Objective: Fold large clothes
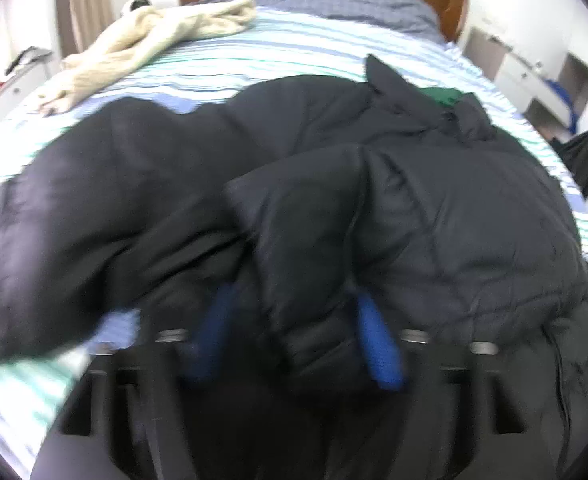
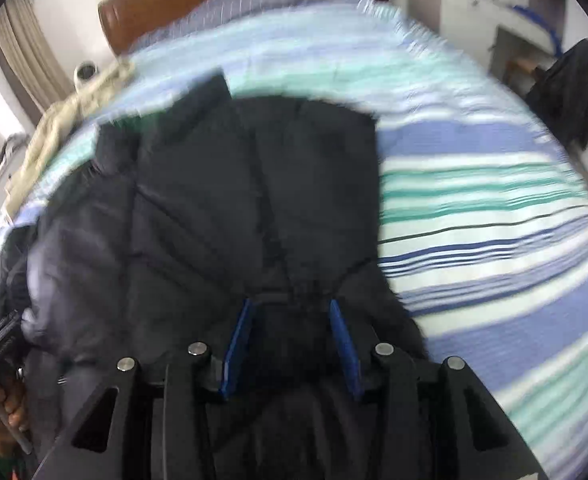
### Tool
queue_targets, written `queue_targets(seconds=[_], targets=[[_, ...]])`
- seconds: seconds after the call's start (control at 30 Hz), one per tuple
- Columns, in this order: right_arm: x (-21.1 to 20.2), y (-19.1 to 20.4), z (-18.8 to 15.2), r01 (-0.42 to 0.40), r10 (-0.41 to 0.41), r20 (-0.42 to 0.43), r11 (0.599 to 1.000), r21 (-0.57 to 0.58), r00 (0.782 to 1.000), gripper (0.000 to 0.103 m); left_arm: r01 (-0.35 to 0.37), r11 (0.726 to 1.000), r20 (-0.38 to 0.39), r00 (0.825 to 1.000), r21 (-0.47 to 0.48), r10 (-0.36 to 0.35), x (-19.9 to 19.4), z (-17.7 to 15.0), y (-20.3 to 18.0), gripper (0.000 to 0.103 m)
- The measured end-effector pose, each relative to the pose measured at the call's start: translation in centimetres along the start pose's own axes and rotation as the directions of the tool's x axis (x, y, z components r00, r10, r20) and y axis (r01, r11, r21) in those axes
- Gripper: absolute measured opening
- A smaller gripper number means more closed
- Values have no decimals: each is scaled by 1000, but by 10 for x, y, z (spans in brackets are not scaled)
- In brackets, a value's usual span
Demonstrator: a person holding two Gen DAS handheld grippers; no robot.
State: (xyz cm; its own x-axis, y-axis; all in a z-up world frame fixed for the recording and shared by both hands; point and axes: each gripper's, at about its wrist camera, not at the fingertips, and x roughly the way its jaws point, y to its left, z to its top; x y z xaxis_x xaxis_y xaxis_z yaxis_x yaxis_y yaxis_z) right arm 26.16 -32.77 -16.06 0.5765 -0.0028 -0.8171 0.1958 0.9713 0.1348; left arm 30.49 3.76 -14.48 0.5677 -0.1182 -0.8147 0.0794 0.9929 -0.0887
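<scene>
Black quilted puffer jacket (image 1: 374, 200) is spreading ahead of both tongs on the striped bedsheet (image 2: 474, 200); we are pinching its hem in left tongs (image 1: 298, 320) and right tongs (image 2: 292, 308) to fold it.

2 wrist views, close, sharing striped bed (image 1: 314, 44)

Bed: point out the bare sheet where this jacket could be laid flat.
Bare striped sheet lies right of the black jacket, toward the bed's edge, and between jacket and blue pillow. The far left is crowded by the cream garment.
</scene>
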Motion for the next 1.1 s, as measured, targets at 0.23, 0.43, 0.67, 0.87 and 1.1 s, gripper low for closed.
queue_targets(seconds=[0.23,0.43,0.67,0.87,1.1], targets=[[-108,7,-77,-21,27,120,998,-53,992,88,64,998,21,998,2,-64,-83,-50,6,93],[-142,31,-138,47,-28,157,992,-118,987,88,54,998,31,998,-13,-54,-124,-90,7,95],[-158,81,-171,-30,64,153,976,-216,986,88,56,996,23,998,-75,-54,-148,-133,10,95],[-160,126,-192,-117,156,104,945,-306,982,88,0,998,20,1000,-56,1,-159,-151,17,95],[-160,150,-210,-134,176,80,918,-373,981,88,-22,995,20,1000,-95,24,-164,-157,39,95]])
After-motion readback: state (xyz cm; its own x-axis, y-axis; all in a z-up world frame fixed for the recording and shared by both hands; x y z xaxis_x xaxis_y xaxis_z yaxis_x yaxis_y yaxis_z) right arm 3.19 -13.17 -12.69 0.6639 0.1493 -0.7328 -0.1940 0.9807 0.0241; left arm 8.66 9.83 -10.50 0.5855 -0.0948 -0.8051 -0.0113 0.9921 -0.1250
